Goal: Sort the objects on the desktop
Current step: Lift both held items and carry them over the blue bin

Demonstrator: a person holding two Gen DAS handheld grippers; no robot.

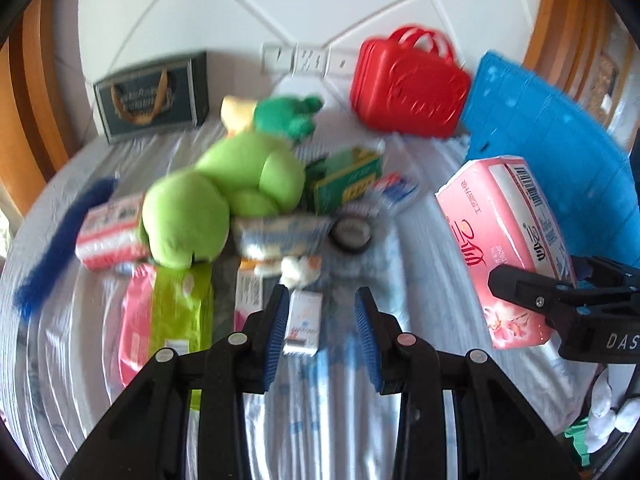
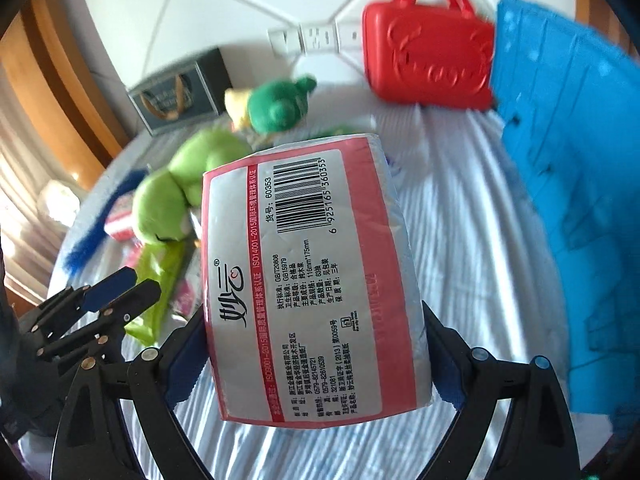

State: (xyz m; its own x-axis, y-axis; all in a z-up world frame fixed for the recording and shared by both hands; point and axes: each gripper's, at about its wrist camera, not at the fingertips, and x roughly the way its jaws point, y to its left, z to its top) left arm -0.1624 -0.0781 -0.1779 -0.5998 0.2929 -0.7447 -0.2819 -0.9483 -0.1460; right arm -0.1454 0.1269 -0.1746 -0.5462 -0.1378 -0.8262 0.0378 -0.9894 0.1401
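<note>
A pink tissue pack (image 2: 316, 280) is held clear of the tablecloth (image 2: 460, 240) at the centre of the right wrist view, clamped across its short sides by the right gripper (image 2: 312, 356), whose jaws are spread wide to the pack's width. The pack's long axis runs straight away from that claw toward the upper middle of the frame. The blue perforated basket (image 2: 568, 200) fills the right edge of the same frame, just beside the pack, so a short swing to the right is judged to be what the coming move turns on. The right claw is by far the nearer one.

On the pack's label a barcode is printed with the digits 6 925165 360353, and beside it "60353", "ISO14001-2015", "GB/T20808" and "116mm*175mm" can be read. The brand is in Chinese script.

In the left wrist view the left gripper (image 1: 322, 326) is seen at lower centre, parted and empty, hovering over a small white box (image 1: 305, 322). Behind it a light green plush toy (image 1: 216, 196), a green carton (image 1: 348, 178) and a red toy suitcase (image 1: 408, 84) are seen, blurred. "DAS" is legible on the right claw's body at the right edge.
</note>
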